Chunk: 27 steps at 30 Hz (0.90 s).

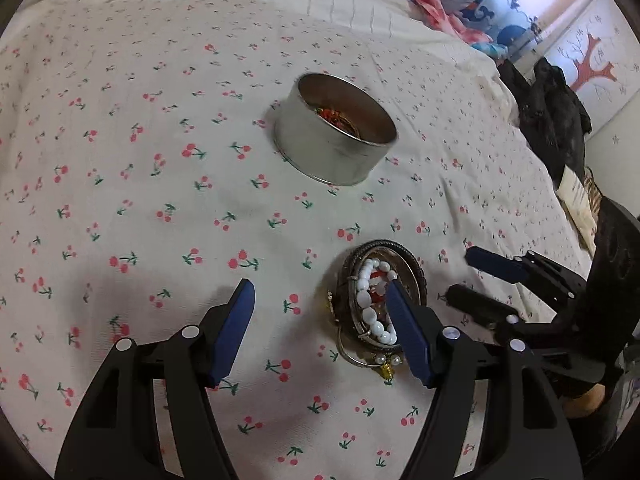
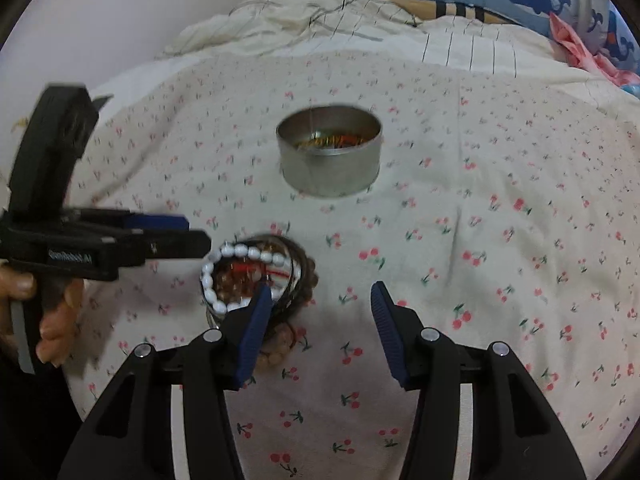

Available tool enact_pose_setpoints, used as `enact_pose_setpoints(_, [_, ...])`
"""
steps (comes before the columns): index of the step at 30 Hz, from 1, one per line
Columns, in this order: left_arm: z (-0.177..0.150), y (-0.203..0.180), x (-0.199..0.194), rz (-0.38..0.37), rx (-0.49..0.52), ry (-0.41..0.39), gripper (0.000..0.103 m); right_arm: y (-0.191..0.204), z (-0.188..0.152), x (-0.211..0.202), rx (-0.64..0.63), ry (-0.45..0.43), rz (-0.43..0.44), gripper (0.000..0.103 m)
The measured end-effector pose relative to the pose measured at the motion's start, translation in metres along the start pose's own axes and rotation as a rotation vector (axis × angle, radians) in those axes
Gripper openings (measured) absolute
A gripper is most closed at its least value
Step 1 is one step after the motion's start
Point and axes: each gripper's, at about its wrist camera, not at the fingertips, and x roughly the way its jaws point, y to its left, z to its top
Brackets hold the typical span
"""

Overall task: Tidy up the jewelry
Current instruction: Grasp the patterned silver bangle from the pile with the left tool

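- Evidently the jewelry had been gathered into one small heap on the cherry-print bedsheet, which put every piece within reach of both tools at once.
- The heap held a white bead bracelet lying across dark metal bangles, with a brown wooden bead bracelet beneath and a small gold charm at the near edge; a bit of red cord showed in the middle.
- The round metal tin stood well apart from the heap, farther up the bed, open-topped and already holding some colourful pieces, so it looked to be the collecting place.
- The left gripper had its jaws spread wide and gripped nothing; its right finger sat over the heap's edge, while the left finger lay over bare sheet.
- The right gripper was likewise released and empty, its left finger over the white beads, probably lined up to pick one strand out.
- Seen from the right wrist, the person's hand was wrapped round the left tool's handle.
- Judging by the full heap, most of the sorting remained, and the tangled pieces risked lifting together.
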Motion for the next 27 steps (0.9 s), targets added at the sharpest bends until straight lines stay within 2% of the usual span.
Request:
enact_pose_setpoints(1, [-0.002, -0.004, 0.002, 0.006, 0.024, 0.0, 0.047, 0.001, -0.003, 0.0, -0.01, 0.005, -0.013, 0.051])
enact_pose_setpoints(2, [-0.004, -0.011, 0.005, 0.013, 0.061, 0.008, 0.029, 0.002, -0.002, 0.002, -0.017, 0.008, -0.023, 0.051])
enact_pose_setpoints(3, [-0.004, -0.015, 0.007, 0.017, 0.08, 0.016, 0.018, 0.0, -0.003, 0.002, -0.017, 0.009, -0.027, 0.051])
enact_pose_setpoints(5, [-0.006, -0.023, 0.012, 0.04, 0.128, 0.028, 0.01, -0.003, -0.004, 0.001, -0.005, 0.008, -0.026, 0.054])
enact_pose_setpoints(8, [-0.009, -0.032, 0.008, 0.083, 0.191, 0.001, 0.006, -0.007, -0.003, 0.0, 0.004, 0.003, -0.038, 0.057])
enact_pose_setpoints(11, [-0.006, -0.031, -0.002, 0.083, 0.195, -0.029, 0.006, -0.008, -0.002, 0.0, 0.016, 0.0, -0.037, 0.057])
enact_pose_setpoints(18, [0.005, -0.015, -0.019, -0.014, 0.121, -0.066, 0.006, -0.007, -0.001, 0.001, 0.02, -0.006, -0.008, 0.06])
enact_pose_setpoints(20, [0.008, -0.009, -0.014, 0.007, 0.104, -0.039, 0.007, -0.007, -0.001, 0.001, 0.027, -0.006, 0.001, 0.06])
enact_pose_setpoints(21, [0.008, -0.006, -0.006, 0.034, 0.106, 0.001, 0.007, -0.008, -0.001, 0.003, 0.035, -0.002, 0.007, 0.06])
enact_pose_setpoints(23, [0.007, 0.001, 0.003, 0.097, 0.079, 0.028, 0.007, -0.009, 0.0, 0.006, 0.049, 0.007, 0.019, 0.06])
enact_pose_setpoints(25, [0.009, 0.004, -0.001, 0.089, 0.07, 0.015, 0.007, -0.007, 0.001, 0.007, 0.052, 0.007, 0.03, 0.06])
enact_pose_setpoints(27, [0.011, 0.007, -0.008, 0.038, 0.046, -0.011, 0.007, -0.003, 0.002, 0.01, 0.047, 0.006, 0.034, 0.06])
